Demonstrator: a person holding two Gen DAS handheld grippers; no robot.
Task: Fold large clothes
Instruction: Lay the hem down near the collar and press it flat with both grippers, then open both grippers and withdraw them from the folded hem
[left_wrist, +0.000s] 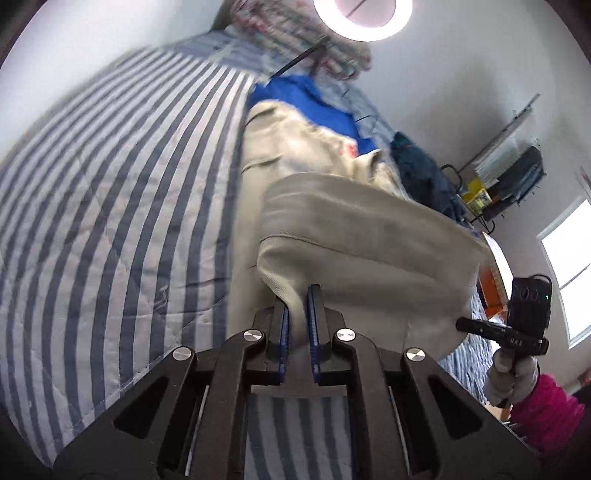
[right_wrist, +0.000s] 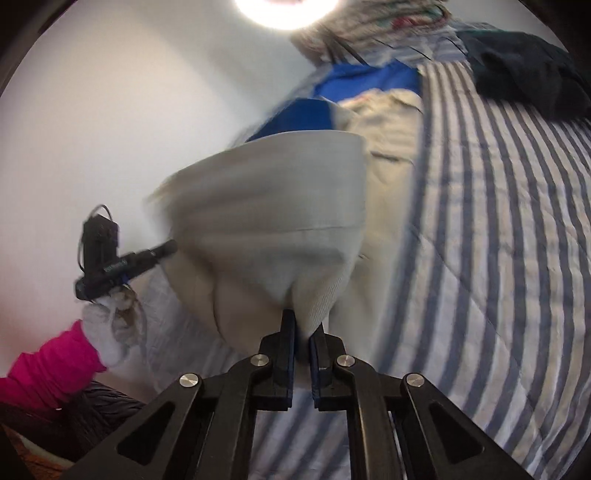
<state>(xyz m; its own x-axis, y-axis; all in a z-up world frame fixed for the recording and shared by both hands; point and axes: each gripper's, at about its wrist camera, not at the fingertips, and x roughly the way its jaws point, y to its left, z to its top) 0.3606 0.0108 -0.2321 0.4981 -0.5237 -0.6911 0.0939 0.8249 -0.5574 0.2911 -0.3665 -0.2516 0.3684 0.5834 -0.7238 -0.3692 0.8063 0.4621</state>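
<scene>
Over the striped quilt (left_wrist: 110, 206), both tongs (left_wrist: 298, 295) (right_wrist: 303, 325) seemingly clamp the beige garment (left_wrist: 354, 236) hem.

Each camera sits just behind its own fingers and looks forward and down along them, very near the cloth. The left wrist view looks over the left gripper (left_wrist: 298, 295) across the bed (left_wrist: 110, 221), with the right gripper (left_wrist: 461, 325) at its right edge. The right wrist view looks over the right gripper (right_wrist: 302, 325), with the left gripper (right_wrist: 171, 247) at its left. Both share the beige garment (left_wrist: 369, 251), the blue garment (left_wrist: 306, 96) and the ring light (left_wrist: 362, 18).
</scene>
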